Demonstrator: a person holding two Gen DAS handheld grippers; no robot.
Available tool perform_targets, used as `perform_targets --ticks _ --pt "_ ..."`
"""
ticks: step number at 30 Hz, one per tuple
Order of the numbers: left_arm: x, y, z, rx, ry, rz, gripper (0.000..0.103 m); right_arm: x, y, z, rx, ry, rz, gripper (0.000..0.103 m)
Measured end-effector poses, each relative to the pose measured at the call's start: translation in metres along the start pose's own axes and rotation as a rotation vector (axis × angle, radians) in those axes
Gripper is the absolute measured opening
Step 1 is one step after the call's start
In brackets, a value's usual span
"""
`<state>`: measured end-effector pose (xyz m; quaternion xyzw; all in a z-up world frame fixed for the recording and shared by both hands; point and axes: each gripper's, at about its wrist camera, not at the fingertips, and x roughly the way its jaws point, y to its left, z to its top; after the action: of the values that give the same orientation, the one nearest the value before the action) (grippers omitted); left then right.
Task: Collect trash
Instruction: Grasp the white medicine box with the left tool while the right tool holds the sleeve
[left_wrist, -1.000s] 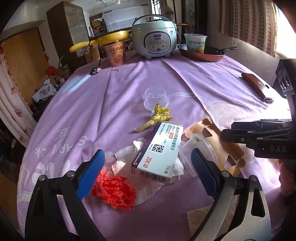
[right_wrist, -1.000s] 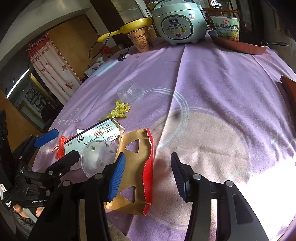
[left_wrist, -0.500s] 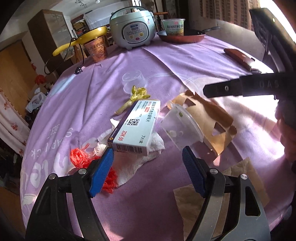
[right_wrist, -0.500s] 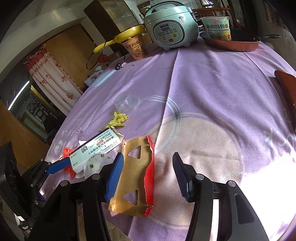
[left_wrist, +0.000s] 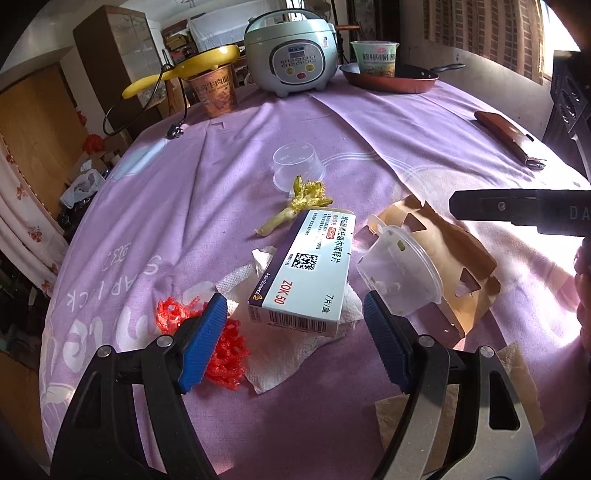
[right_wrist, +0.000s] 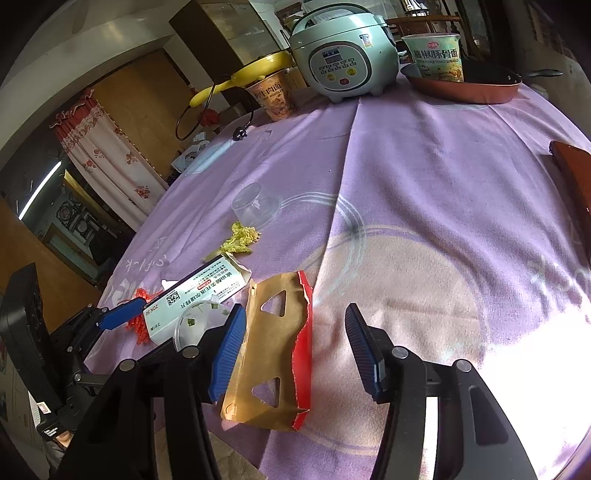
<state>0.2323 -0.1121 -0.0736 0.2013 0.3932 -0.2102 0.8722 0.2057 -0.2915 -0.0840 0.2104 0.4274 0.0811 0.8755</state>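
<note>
The purple tablecloth carries the trash. The white medicine box lies on a paper napkin. My left tongs have been closing, empty, around it; my right tongs gape over torn cardboard just right of it.

White medicine box lies flat on crumpled tissue, beside red netting

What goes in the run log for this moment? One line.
left hand-held gripper: closing, nothing gripped, over medicine box | right hand-held gripper: open, over torn cardboard | trash uncollected
</note>
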Motion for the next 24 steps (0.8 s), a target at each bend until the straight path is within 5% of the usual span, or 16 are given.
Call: perform_targets --ticks 2,10,24 --pt "0.0 -0.002 0.001 -0.006 -0.005 -0.015 0.05 0.0 -0.001 0.0 0.002 0.002 -0.004 0.056" --pt "-0.042 0.007 -0.017 -0.1 -0.103 -0.014 0.05 0.002 0.001 -0.001 -0.006 0.017 0.0 0.066" --pt "-0.096 0.028 -0.068 -0.266 -0.18 -0.03 0.05 0.026 0.028 -0.007 -0.142 0.086 -0.075 0.067"
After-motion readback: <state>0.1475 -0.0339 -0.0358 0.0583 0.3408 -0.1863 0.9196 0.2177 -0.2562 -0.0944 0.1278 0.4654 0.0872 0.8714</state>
